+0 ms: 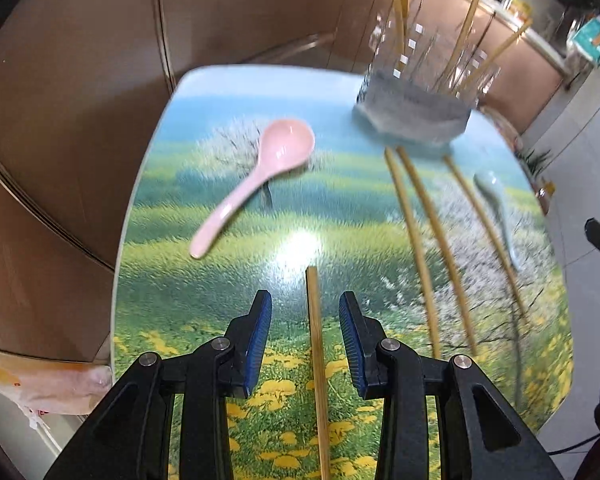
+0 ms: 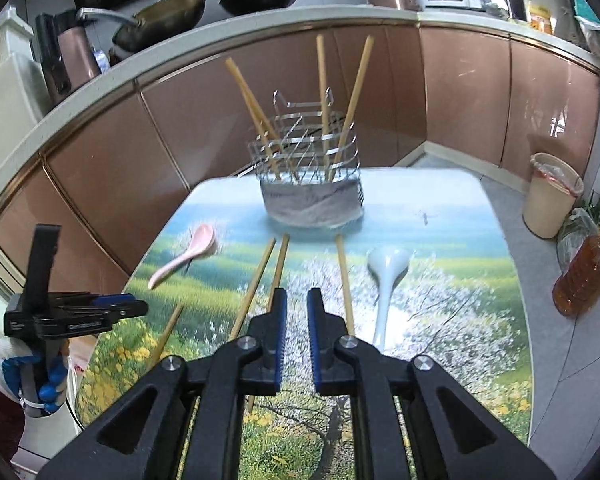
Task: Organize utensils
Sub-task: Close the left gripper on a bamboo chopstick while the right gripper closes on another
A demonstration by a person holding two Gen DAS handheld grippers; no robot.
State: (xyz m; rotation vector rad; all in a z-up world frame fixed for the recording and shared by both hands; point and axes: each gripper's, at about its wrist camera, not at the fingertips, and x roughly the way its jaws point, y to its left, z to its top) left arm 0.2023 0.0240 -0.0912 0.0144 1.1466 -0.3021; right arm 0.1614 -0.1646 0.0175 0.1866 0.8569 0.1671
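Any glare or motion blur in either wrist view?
Left wrist view: bright glare patch on the tabletop ahead of the left tool; utensil holder and pale spoon smeared by blur. Right wrist view: sharper, pink spoon slightly blurred, strong fisheye bending of the counter edge.

Left edge: pink spoon [image 1: 260, 176] lies alone, table [image 1: 228, 280] bare around it.
Centre: loose chopsticks [image 2: 256, 288] crowd the surface.
Far end: wire utensil holder [image 2: 310, 176] blocks passage.
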